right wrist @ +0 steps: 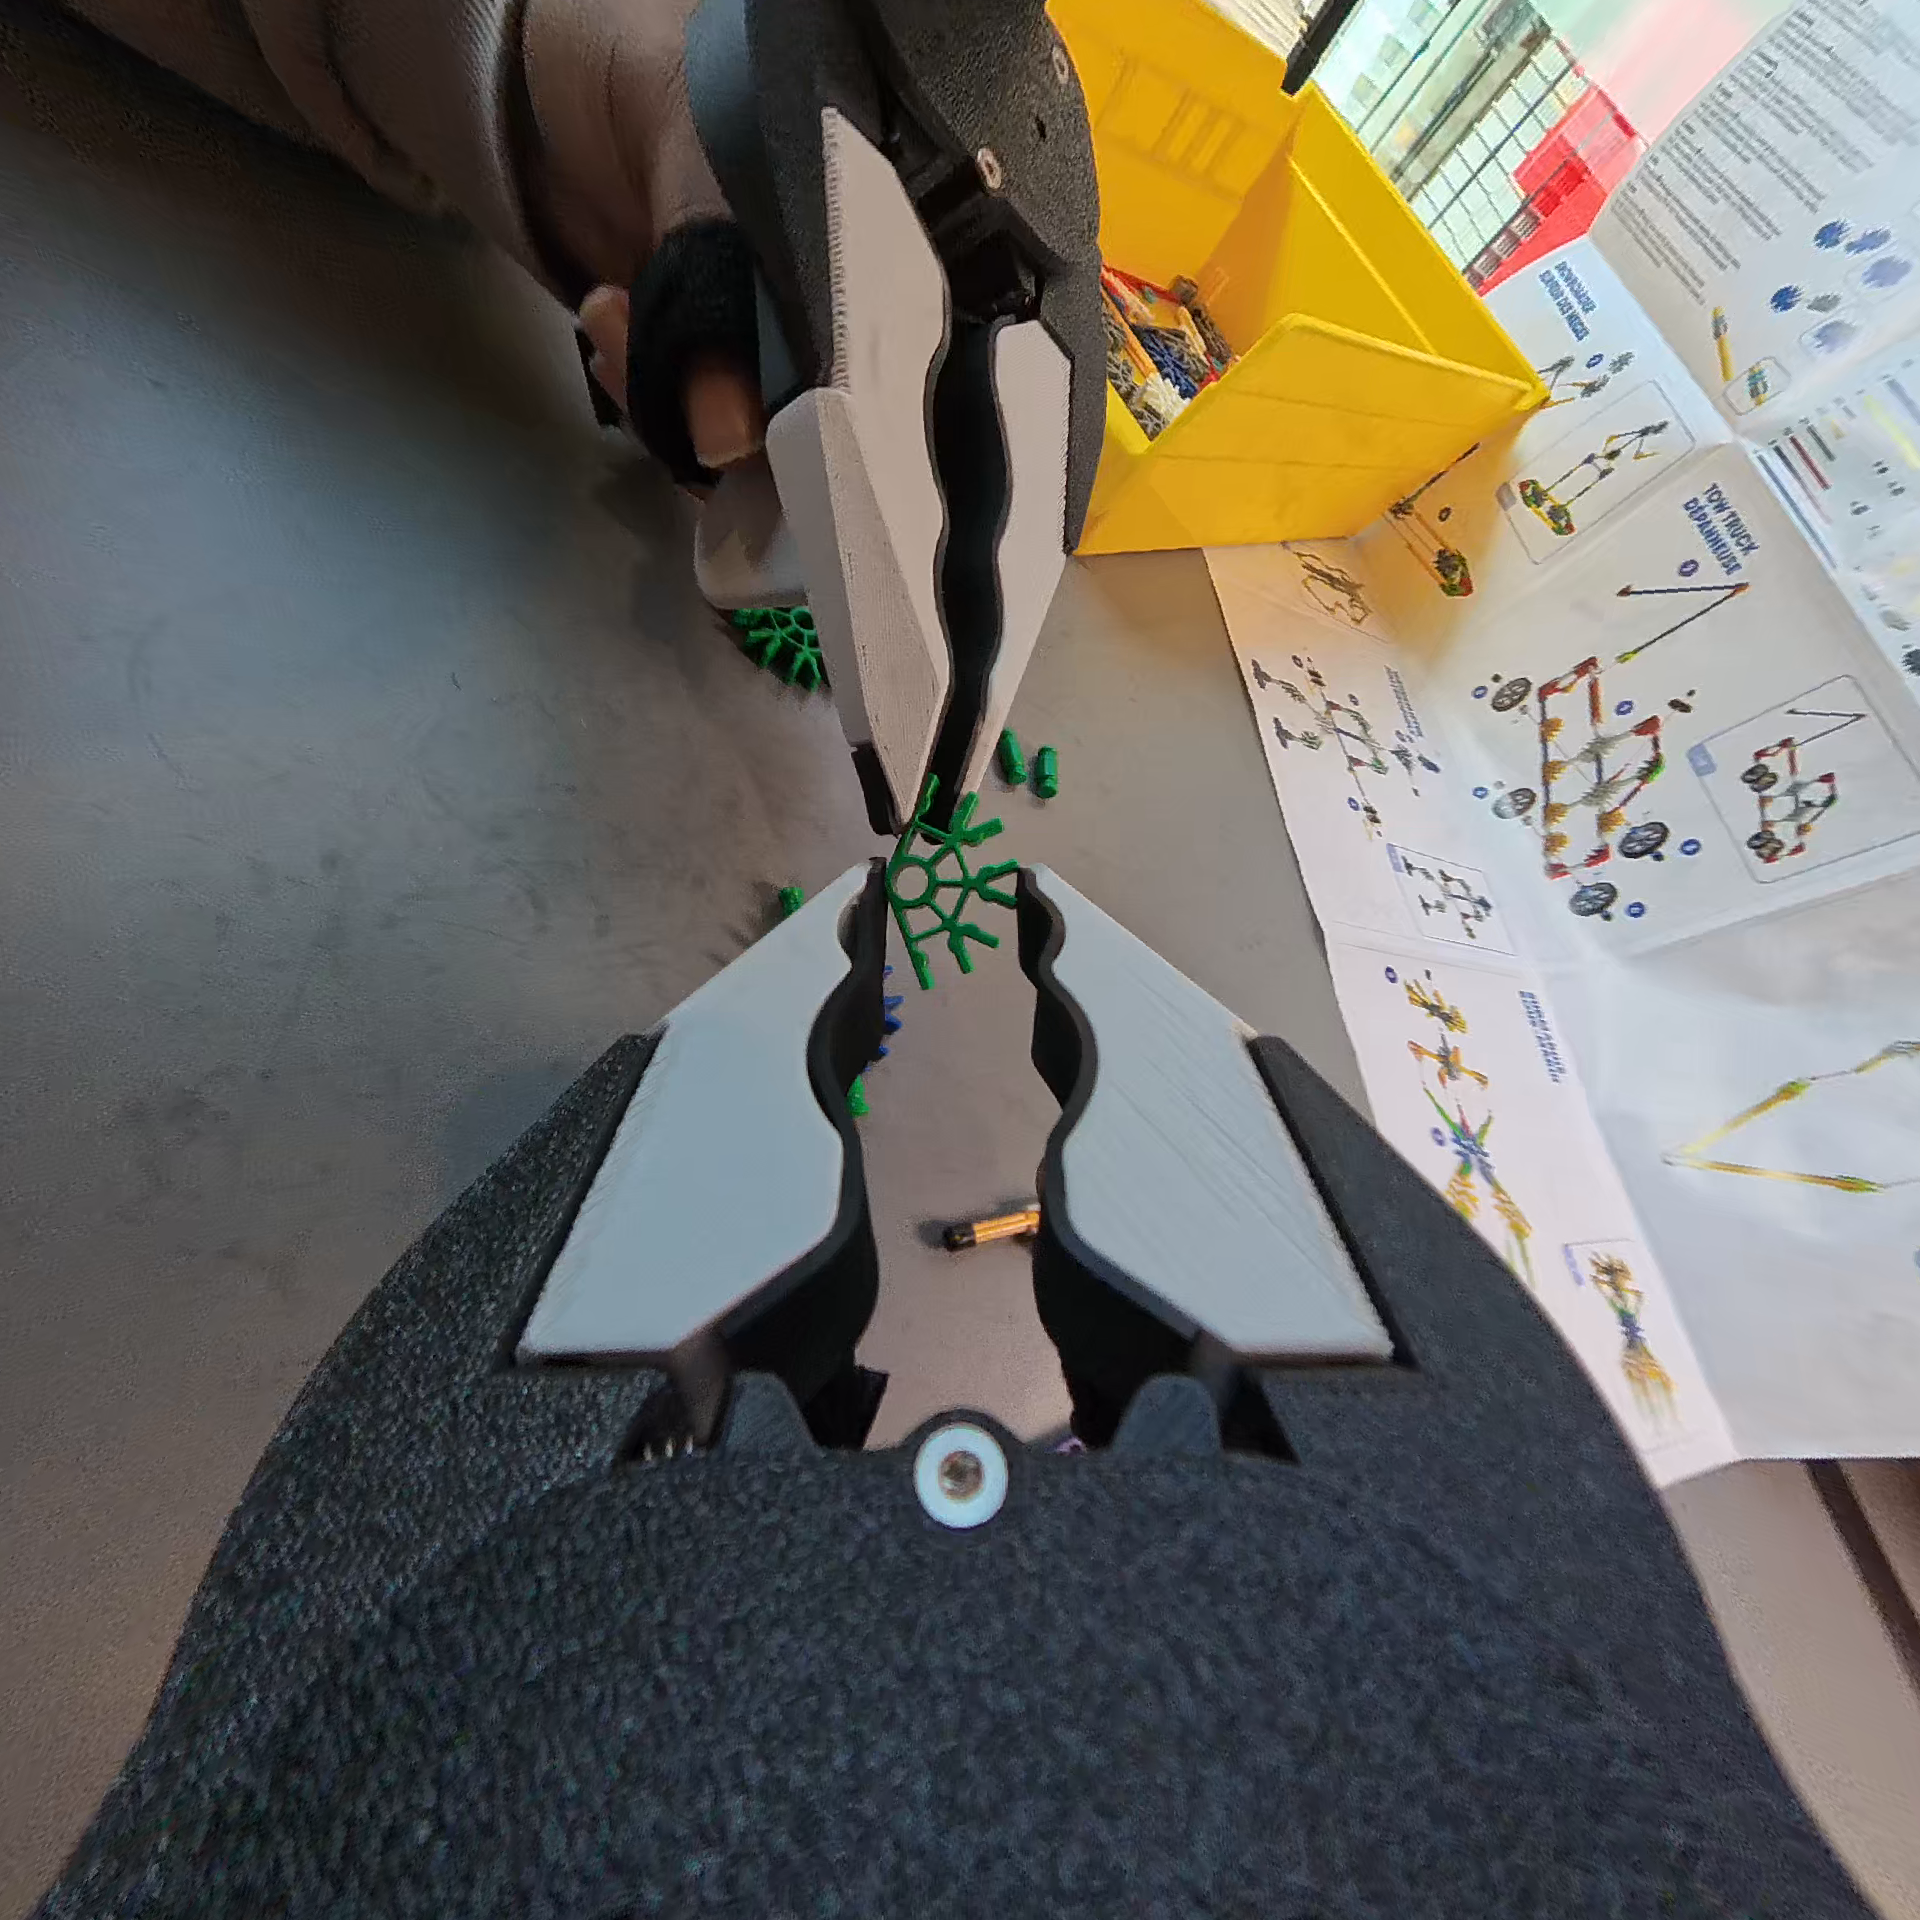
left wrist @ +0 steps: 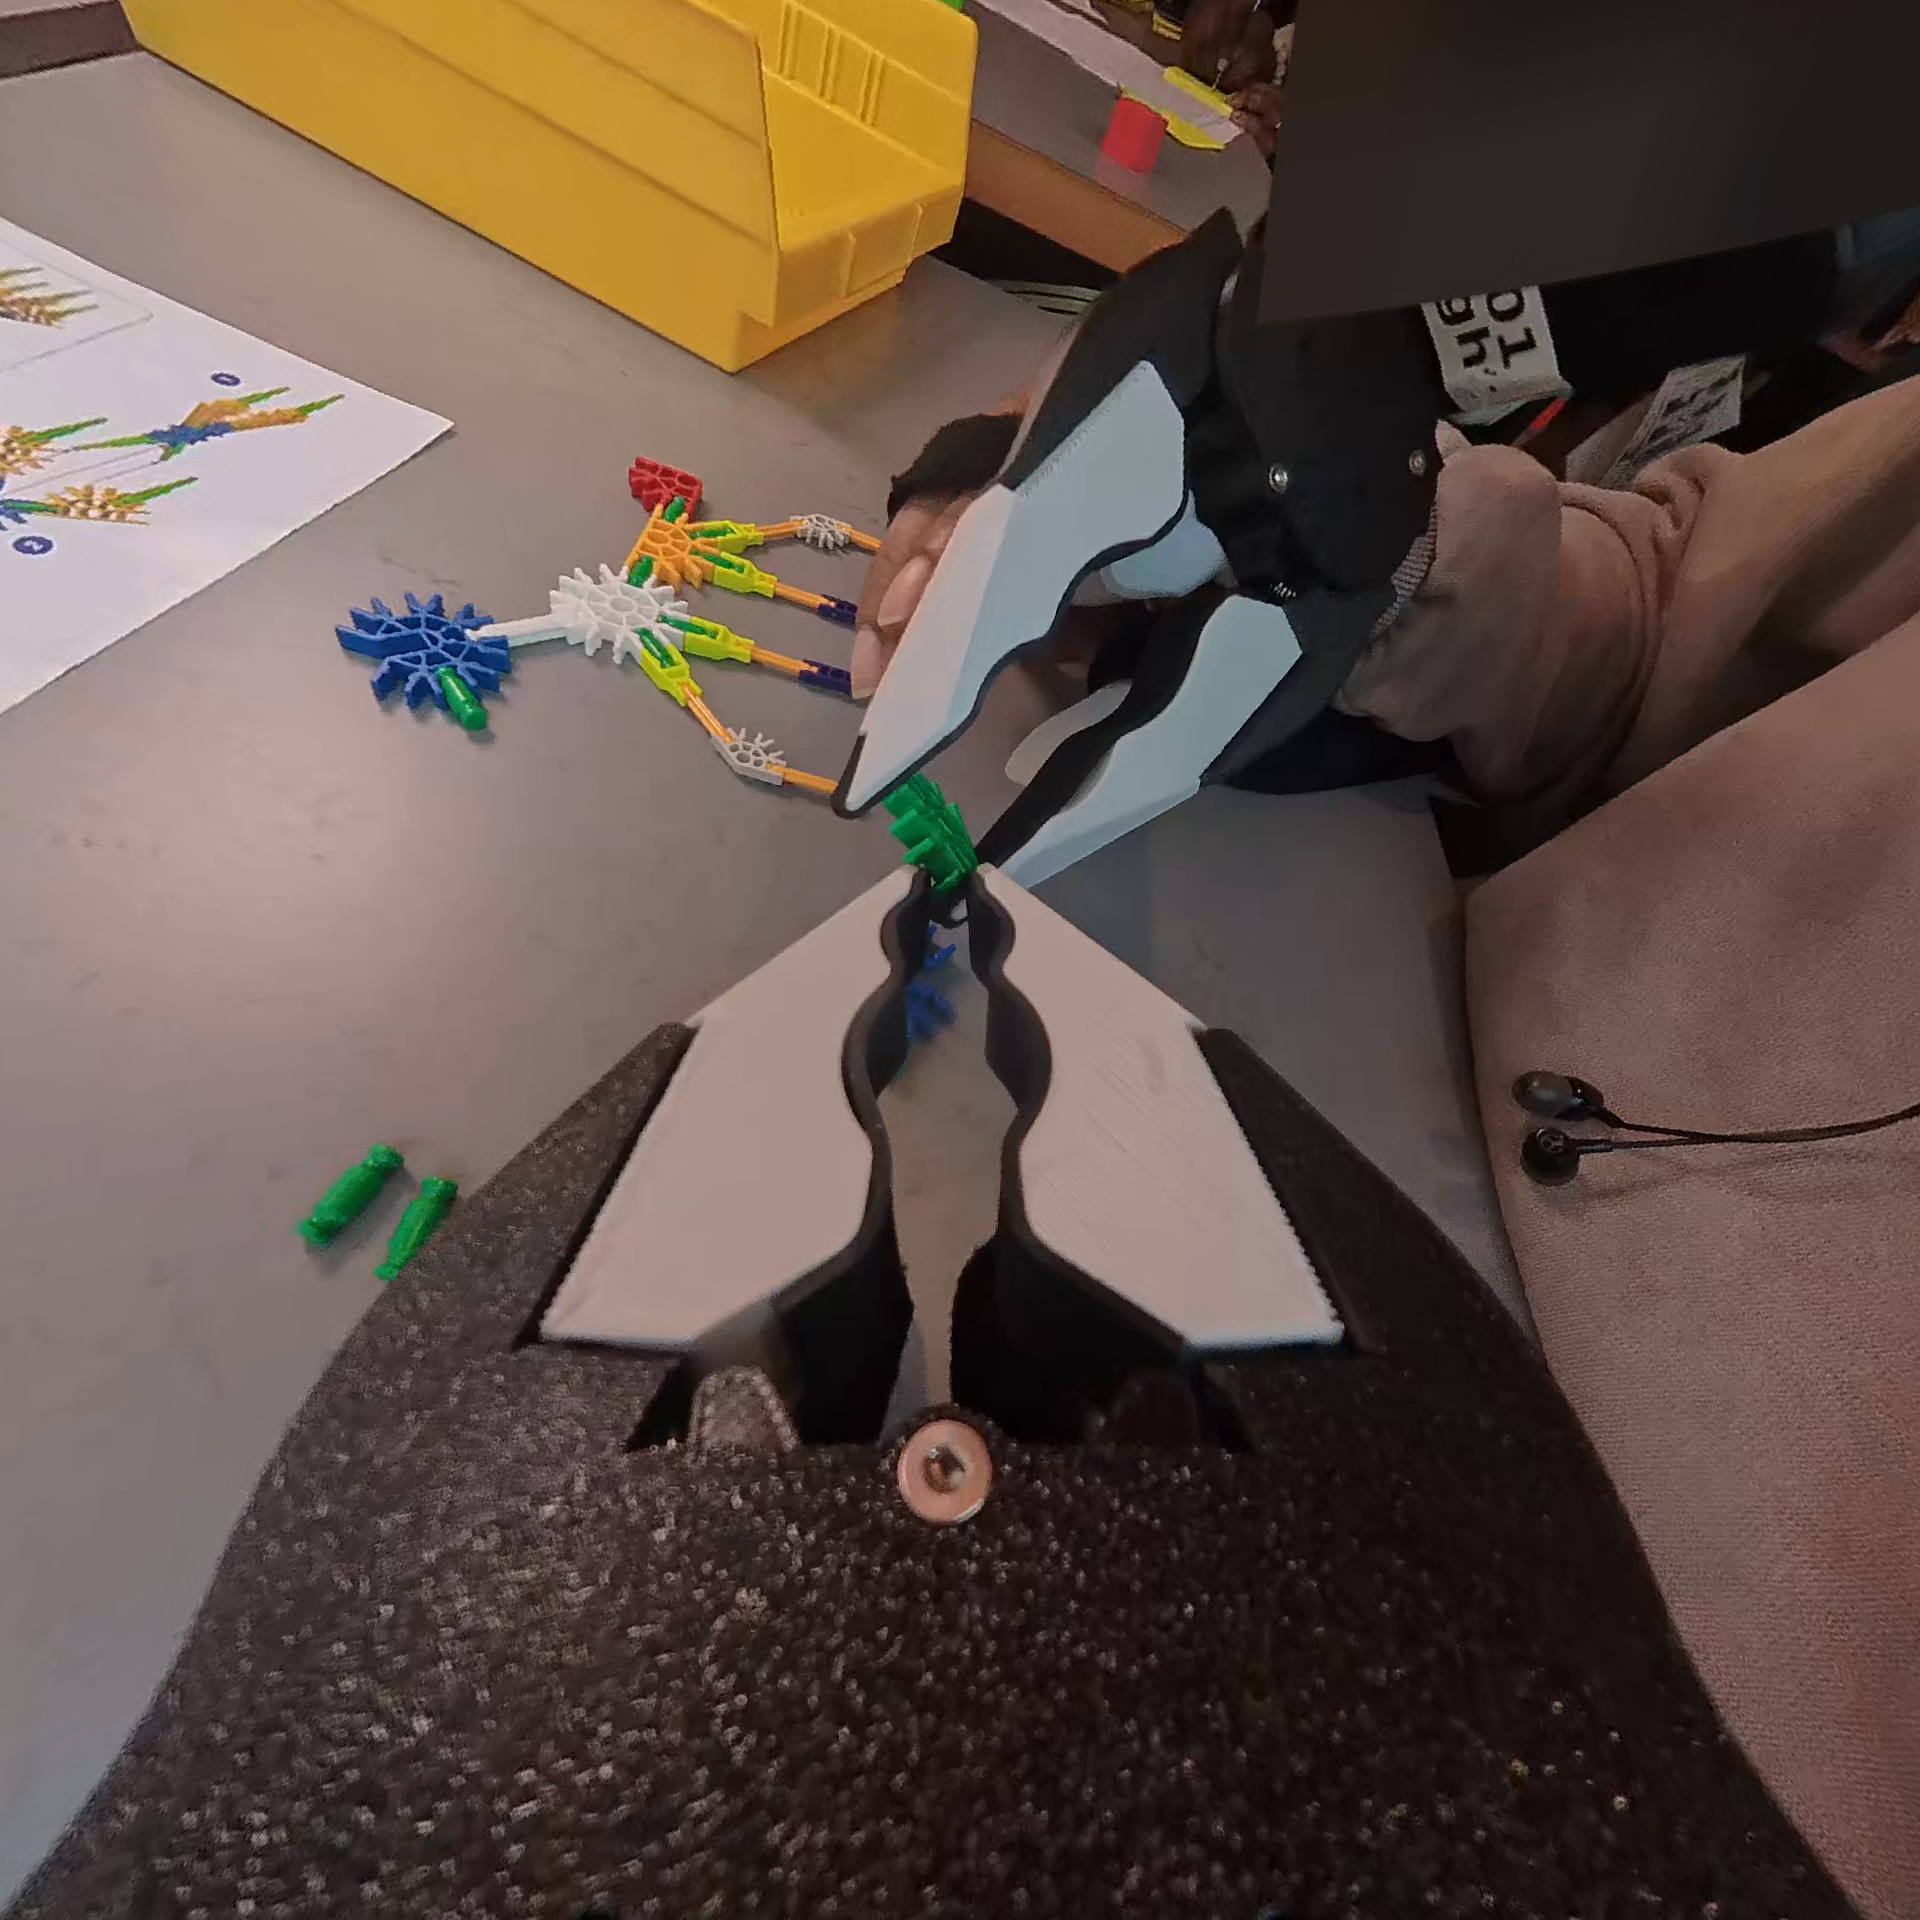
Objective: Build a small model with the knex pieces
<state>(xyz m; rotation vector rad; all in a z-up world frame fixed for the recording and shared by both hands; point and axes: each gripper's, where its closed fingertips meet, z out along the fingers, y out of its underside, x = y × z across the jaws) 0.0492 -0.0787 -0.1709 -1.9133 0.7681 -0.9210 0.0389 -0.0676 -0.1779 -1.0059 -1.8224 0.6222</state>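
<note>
My left gripper (left wrist: 945, 888) is shut on the edge of a green snowflake-shaped connector (left wrist: 928, 831) and holds it above the grey table. In the right wrist view the left gripper (right wrist: 920, 805) comes down from above and pinches the connector (right wrist: 940, 899) at its top. My right gripper (right wrist: 948, 878) is open, with its fingertips on either side of the connector; the left fingertip (right wrist: 868, 883) is at its edge. In the left wrist view the right gripper (left wrist: 920, 826) straddles the connector from the far side.
A partly built rod-and-connector assembly (left wrist: 623, 613) lies on the table (left wrist: 260, 883). Two short green rods (left wrist: 374, 1205), a blue connector (left wrist: 928, 997), another green connector (right wrist: 779, 644) and a yellow rod (right wrist: 987, 1231) lie loose. A yellow parts bin (right wrist: 1299, 416) and instruction sheets (right wrist: 1558, 831) are nearby. My left and right fingertips are right by each other.
</note>
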